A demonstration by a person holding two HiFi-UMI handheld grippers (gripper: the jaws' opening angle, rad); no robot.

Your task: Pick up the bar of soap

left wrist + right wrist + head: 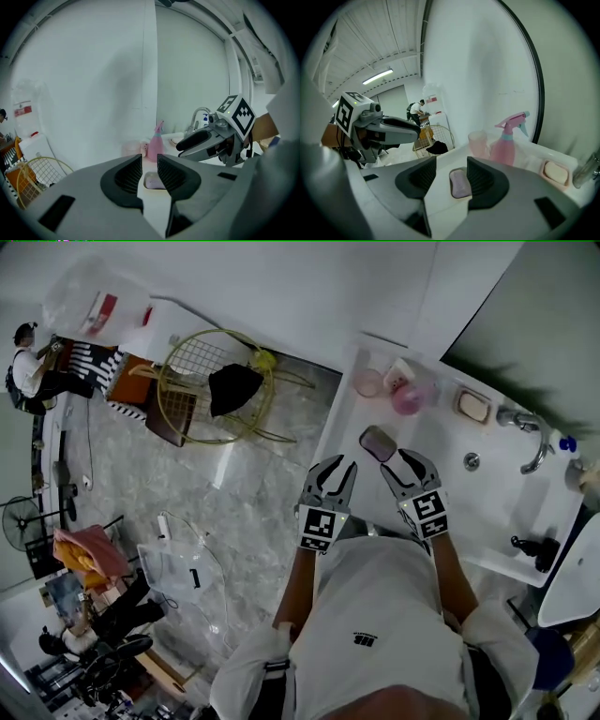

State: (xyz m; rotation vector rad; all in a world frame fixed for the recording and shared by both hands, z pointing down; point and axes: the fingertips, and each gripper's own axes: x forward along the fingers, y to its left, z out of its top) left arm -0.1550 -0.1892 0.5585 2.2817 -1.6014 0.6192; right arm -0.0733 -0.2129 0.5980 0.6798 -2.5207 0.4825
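Observation:
A purple bar of soap [378,442] lies in a small dish on the white sink counter [441,493], near its left front edge. My left gripper [337,467] hovers just left of it, jaws open and empty. My right gripper [401,461] sits just right of it, also open and empty. In the left gripper view the soap [154,180] shows low between the jaws of the left gripper [150,164], with the right gripper [206,138] to the right. In the right gripper view the soap [460,183] lies between and beyond the jaws of the right gripper [451,168].
A pink spray bottle [410,395] and a pink cup [368,382] stand at the counter's back. A second, pale soap in a dish [473,406] sits by the faucet [525,427]. The drain [472,461] is right of the grippers. A yellow wire chair [216,385] stands on the floor.

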